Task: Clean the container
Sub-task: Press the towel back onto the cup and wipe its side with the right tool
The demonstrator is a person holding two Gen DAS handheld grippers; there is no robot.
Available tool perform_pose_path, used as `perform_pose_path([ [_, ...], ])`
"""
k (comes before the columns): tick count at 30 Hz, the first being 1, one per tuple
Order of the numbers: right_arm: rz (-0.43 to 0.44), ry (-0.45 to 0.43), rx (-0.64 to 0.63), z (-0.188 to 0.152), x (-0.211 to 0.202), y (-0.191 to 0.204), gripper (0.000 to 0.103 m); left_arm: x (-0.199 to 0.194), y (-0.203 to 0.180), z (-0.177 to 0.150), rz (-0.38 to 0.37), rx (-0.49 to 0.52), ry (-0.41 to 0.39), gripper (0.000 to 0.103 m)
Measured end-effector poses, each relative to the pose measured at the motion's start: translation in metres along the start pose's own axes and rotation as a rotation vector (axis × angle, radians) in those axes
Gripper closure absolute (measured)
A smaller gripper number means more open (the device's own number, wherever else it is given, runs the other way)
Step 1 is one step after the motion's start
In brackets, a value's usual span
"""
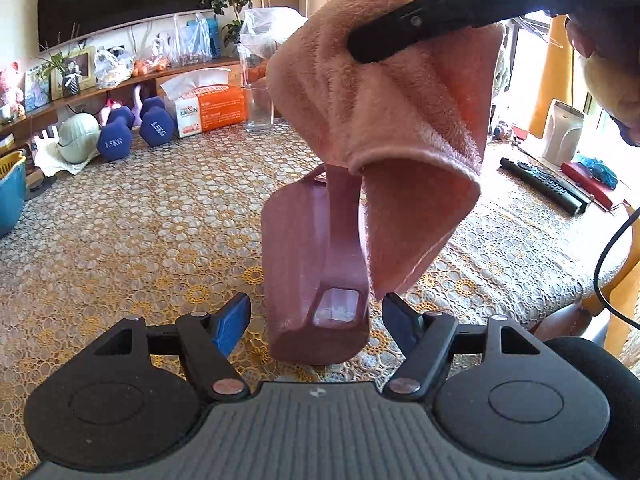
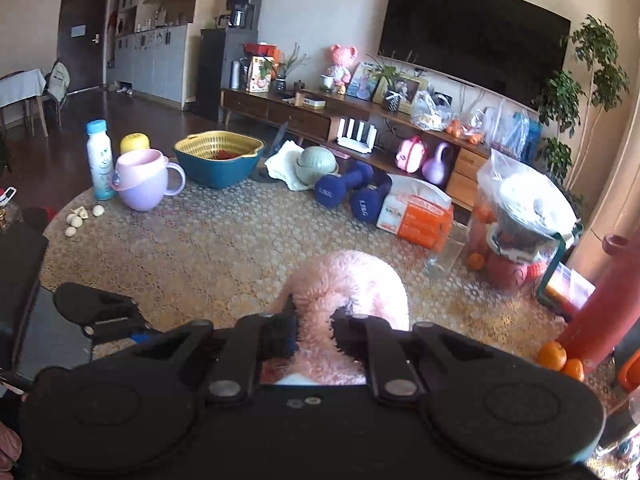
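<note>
Lace tablecloth (image 1: 140, 240): container (image 1: 316, 280) between spread left jaws, untouched.

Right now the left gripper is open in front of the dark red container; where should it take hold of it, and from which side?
Grip the near end of the dark red container, across its narrow width, coming straight forward. It lies lengthwise away from the left gripper, already between the open fingers, so they probably span it. The pink towel in the right gripper hangs over the far end.
</note>
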State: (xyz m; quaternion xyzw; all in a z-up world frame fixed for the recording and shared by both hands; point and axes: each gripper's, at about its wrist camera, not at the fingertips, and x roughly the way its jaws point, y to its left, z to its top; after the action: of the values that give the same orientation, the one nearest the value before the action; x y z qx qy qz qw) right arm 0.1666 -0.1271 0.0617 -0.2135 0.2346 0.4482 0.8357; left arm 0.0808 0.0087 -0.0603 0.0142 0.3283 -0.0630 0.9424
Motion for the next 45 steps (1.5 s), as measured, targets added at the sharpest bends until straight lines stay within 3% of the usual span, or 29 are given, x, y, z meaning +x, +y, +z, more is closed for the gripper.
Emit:
perform_pose_path([
  [4, 0.062, 0.007, -0.045, 0.011, 0.014, 0.023, 0.091, -0.006, -0.007, 0.0, 0.012, 0.055, -0.022, 0.05],
  [10, 0.105, 0.105, -0.162, 0.003, 0.048, 0.059, 0.09, -0.01, -0.022, -0.003, 0.041, 0.15, -0.047, 0.054],
  [13, 0.085, 0.12, -0.199, -0.004, 0.049, 0.061, 0.09, -0.011, -0.028, -0.004, 0.033, 0.18, -0.058, 0.056],
  [21, 0.04, 0.124, -0.051, -0.037, 0.031, 0.032, 0.09, -0.02, -0.039, -0.006, -0.078, 0.215, -0.084, 0.05],
  [23, 0.017, 0.131, -0.009, -0.047, 0.031, 0.026, 0.09, -0.021, -0.04, -0.007, -0.069, 0.218, -0.086, 0.048],
  [28, 0.026, 0.137, 0.097, -0.07, 0.03, 0.013, 0.091, -0.011, -0.038, -0.008, -0.018, 0.216, -0.065, 0.031],
  [36, 0.023, 0.096, 0.152, -0.077, 0.014, 0.007, 0.091, -0.002, -0.034, -0.015, 0.006, 0.248, -0.041, 0.031],
  [45, 0.018, 0.074, 0.211, -0.087, 0.008, 0.004, 0.091, 0.016, -0.032, -0.015, 0.007, 0.217, -0.024, 0.03],
])
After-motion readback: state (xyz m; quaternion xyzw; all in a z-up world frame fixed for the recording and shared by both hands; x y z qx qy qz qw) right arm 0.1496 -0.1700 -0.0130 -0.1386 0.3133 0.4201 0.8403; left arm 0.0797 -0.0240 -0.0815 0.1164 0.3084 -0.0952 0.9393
